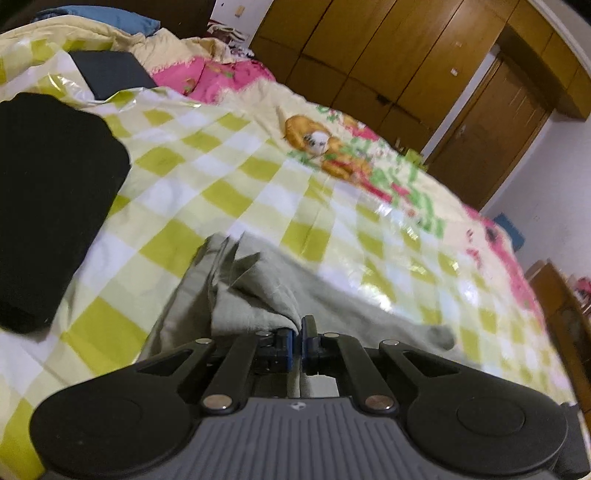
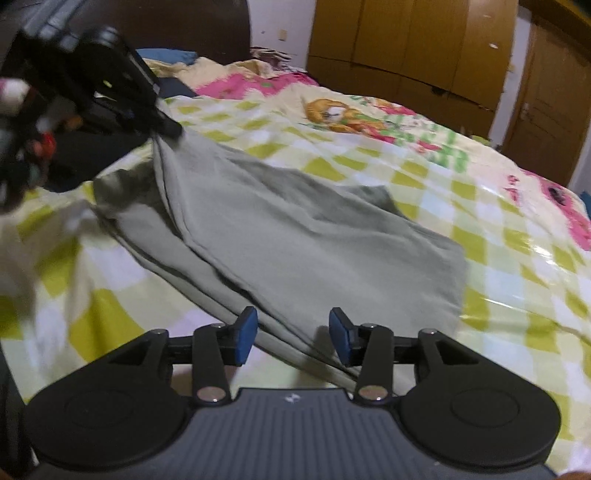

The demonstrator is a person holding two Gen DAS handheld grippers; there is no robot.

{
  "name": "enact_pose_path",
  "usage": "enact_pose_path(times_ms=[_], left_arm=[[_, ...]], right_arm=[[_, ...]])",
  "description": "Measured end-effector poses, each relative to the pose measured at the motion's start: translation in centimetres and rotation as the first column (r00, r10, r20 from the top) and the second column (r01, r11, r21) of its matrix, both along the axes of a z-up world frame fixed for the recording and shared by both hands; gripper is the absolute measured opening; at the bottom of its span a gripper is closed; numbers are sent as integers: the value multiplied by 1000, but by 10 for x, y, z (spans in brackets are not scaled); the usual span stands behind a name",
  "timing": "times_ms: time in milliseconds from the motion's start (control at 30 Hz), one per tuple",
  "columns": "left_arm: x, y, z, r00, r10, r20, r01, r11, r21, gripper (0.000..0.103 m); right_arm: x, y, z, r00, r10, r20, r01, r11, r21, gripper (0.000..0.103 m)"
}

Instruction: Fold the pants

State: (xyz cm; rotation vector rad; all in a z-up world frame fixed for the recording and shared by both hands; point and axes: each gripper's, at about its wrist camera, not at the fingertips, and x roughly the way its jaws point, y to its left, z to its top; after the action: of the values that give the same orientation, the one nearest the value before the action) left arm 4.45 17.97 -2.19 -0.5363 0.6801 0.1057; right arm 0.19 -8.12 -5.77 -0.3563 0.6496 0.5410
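Left wrist view: left gripper [image 1: 298, 325] has its blue pads pressed together on a bunched fold of the grey-green pants [image 1: 255, 291]. Cloth rises in sharp creases just ahead of the pinch. Pants lie on a bedspread [image 1: 236, 177] checked in yellow-green and white, with a cartoon print further along. Two folded black garments sit to the left: a large one [image 1: 51, 206] near the pants, a smaller dark one [image 1: 110, 72] beyond it. Pink bedding [image 1: 210, 74] and a blue pillow [image 1: 110, 18] are at the far end. Brown wooden wardrobe [image 1: 388, 55] stands behind the bed.

Right wrist view: right gripper [image 2: 293, 334] has its jaws apart, nothing pinched. Blue pads stand on either side of the near edge of the pants [image 2: 295, 229]; the cloth passes under the gap, and contact is not clear. Pants spread flat across the bedspread [image 2: 498, 258], partly doubled over, one upper corner drawn up to the left gripper [image 2: 166, 127], blurred, at upper left. That corner is lifted and taut.
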Motion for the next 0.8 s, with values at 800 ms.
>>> enact_pose_path(times_ms=[800], left_arm=[[-8, 11, -26, 998, -3, -68, 2, 1000, -11, 19]], right_arm=[[-8, 11, -15, 989, 56, 136, -27, 977, -211, 51]])
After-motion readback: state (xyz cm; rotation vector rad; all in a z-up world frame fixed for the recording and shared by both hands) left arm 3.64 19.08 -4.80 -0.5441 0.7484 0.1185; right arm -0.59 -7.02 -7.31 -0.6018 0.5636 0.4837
